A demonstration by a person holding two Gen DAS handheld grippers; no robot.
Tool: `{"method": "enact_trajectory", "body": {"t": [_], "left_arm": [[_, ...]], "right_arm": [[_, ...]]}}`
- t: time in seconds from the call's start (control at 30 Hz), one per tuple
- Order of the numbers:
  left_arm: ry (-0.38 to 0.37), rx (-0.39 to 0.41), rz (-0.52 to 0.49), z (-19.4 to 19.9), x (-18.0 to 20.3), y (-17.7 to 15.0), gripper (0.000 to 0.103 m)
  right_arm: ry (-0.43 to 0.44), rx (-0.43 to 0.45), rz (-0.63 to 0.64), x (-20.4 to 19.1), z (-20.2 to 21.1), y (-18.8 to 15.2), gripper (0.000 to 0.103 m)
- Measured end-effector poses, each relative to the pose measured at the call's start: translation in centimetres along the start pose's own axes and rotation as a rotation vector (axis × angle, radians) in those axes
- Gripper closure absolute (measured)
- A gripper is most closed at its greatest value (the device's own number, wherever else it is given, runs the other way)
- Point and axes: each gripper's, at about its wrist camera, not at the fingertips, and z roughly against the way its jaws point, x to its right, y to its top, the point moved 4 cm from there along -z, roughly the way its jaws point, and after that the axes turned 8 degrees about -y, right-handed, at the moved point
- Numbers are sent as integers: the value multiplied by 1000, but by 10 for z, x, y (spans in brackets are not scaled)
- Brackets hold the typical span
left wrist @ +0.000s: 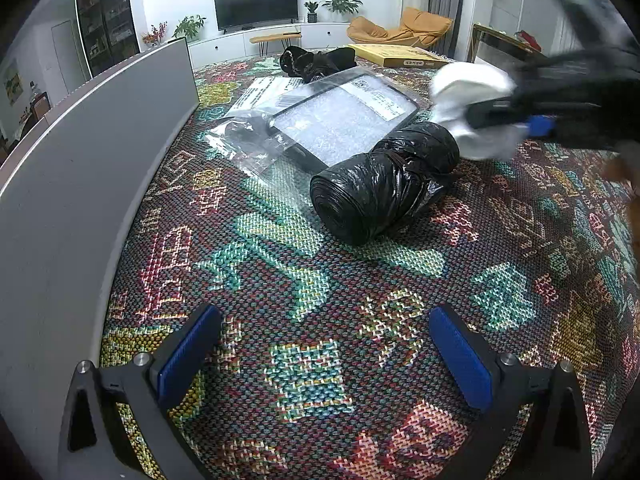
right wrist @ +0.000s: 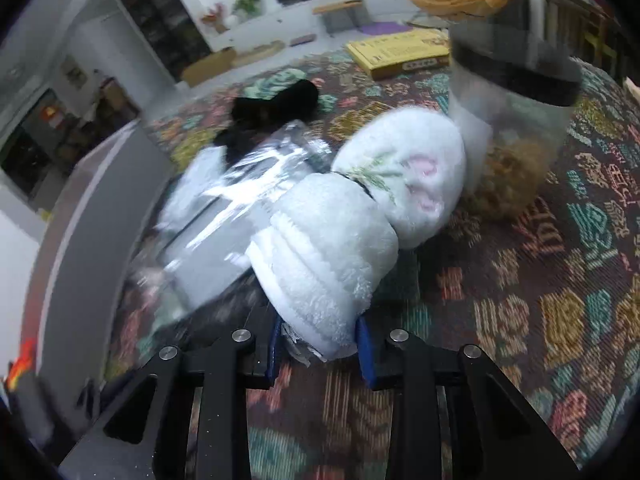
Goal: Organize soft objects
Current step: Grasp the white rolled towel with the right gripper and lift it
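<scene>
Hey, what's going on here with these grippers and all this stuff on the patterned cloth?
The right gripper is shut on a rolled white fluffy towel and holds it above the patterned cloth, near a clear container with a black band. The left gripper is open and holds nothing. A roll of black trash bags and a plastic-wrapped packet lie on the cloth in front of it, with a black soft item farther back.

Right wrist view motion-blurred | clear jar (right wrist: 516,92) top cut off upper right | brown contents (right wrist: 508,176) unidentifiable | bag label (left wrist: 376,98) print illegible
</scene>
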Motion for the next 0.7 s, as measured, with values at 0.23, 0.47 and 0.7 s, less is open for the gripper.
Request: {"method": "enact_trajectory", "body": {"t": [0.23,0.47,0.7], "left_arm": [[0,0,0,0,0,0,0],[0,1,0,0,0,0,0],[1,2,0,1,1,0,0]], "right_arm": [[-68,91,14,52,63,-35,71],[-342,205,52,130,46,12,70],[-218,157,-141,172,14,34,26]]}}
